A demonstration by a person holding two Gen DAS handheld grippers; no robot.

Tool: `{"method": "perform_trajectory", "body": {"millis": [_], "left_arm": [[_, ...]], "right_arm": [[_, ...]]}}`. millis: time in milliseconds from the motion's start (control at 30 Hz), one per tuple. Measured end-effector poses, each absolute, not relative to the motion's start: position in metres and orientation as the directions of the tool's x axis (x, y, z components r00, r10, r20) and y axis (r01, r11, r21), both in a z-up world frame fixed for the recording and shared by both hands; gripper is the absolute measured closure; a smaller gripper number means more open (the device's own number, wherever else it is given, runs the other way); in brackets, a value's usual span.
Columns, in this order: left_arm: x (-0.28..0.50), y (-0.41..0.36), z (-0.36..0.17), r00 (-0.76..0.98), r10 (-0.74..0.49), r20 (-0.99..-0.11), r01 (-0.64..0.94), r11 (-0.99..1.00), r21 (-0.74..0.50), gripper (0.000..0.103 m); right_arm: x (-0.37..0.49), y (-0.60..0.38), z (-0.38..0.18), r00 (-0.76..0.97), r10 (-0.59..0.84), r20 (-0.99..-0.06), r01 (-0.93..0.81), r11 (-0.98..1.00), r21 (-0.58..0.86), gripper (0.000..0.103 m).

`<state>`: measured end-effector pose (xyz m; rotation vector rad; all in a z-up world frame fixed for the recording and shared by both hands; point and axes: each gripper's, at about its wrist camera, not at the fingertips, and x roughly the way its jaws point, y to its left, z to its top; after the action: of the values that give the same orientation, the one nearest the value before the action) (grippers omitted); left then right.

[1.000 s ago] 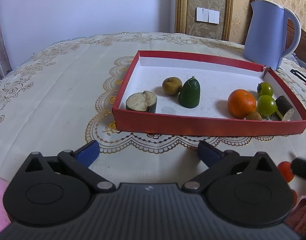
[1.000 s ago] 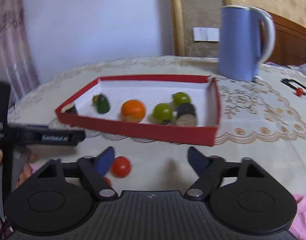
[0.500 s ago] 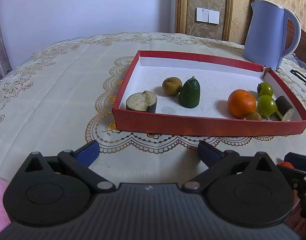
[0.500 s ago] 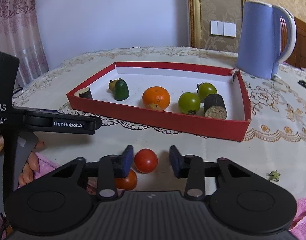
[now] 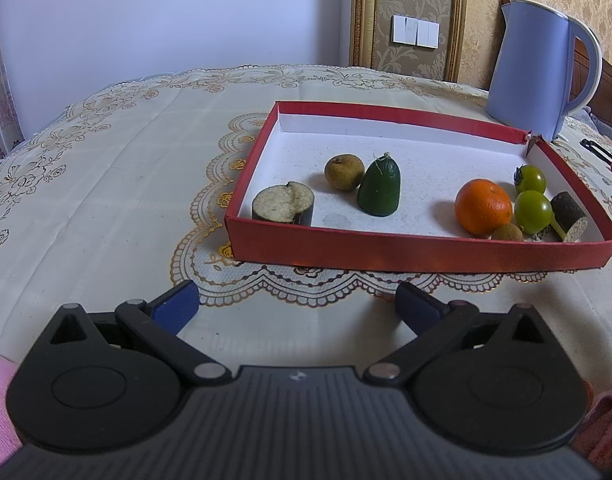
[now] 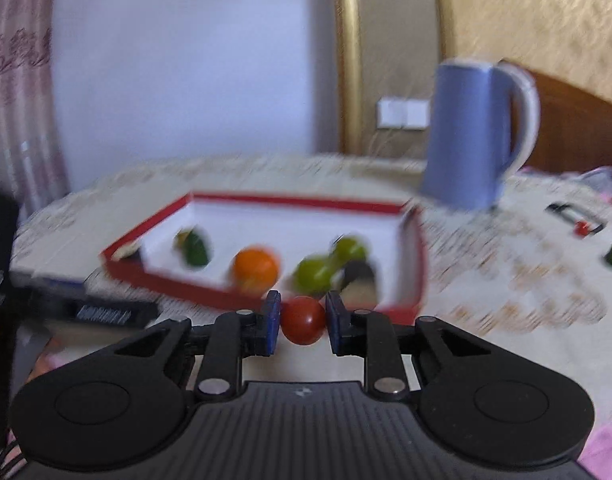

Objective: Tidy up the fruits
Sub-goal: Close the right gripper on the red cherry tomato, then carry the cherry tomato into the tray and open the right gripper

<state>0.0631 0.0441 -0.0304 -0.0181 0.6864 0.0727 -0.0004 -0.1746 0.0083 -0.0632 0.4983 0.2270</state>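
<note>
Right wrist view: the right hand-held gripper (image 6: 303, 322), wide apart a second ago, has now clamped the red tomato (image 6: 303, 320) and lifted it near the red tray's (image 6: 210, 296) front wall. It likely goes in beside the orange (image 5: 483, 207). The left hand-held gripper (image 5: 294, 306) waits open and empty above the worktop (image 5: 106, 184), which has a lace cloth; a blue kettle (image 5: 533, 66) stands at the far edge.
</note>
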Motion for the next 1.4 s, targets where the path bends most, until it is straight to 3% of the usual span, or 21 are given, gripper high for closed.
{"method": "perform_trajectory", "body": {"millis": [300,633,767,933,1000,1100,1400], "left_arm": [[0.063,0.044,-0.03,0.771,0.061,-0.634,-0.073,0.997,0.007,0.0],[0.063,0.044,-0.031,0.771,0.061,-0.634,-0.073,0.997,0.007,0.0],[0.063,0.044,-0.03,0.771,0.061,-0.634,-0.073,0.997,0.007,0.0],[0.063,0.044,-0.031,0.771,0.061,-0.634,-0.073,0.997,0.007,0.0],[0.063,0.045,-0.031,0.771,0.061,-0.634,-0.073,0.997,0.007,0.0],[0.063,0.045,-0.031,0.771,0.061,-0.634,-0.073,0.997,0.007,0.0],[0.063,0.045,-0.03,0.771,0.06,-0.634,-0.073,0.997,0.006,0.0]], "right_arm": [[0.07,-0.195,0.014,0.868,0.043,-0.495,-0.092,0.993,-0.076,0.08],[0.132,-0.188,-0.015,0.797,0.024,-0.603,-0.102,0.99,-0.097,0.08],[0.136,-0.191,-0.018,0.798,0.023,-0.602,-0.085,0.994,-0.074,0.079],[0.132,-0.195,-0.013,0.798,0.049,-0.6,-0.096,0.994,-0.045,0.062],[0.125,-0.194,-0.007,0.802,0.069,-0.593,-0.109,0.994,-0.032,0.045],[0.103,-0.192,0.005,0.825,0.06,-0.561,-0.109,0.993,-0.054,0.034],[0.022,-0.22,-0.003,0.837,0.041,-0.546,-0.089,0.994,-0.06,0.028]]}}
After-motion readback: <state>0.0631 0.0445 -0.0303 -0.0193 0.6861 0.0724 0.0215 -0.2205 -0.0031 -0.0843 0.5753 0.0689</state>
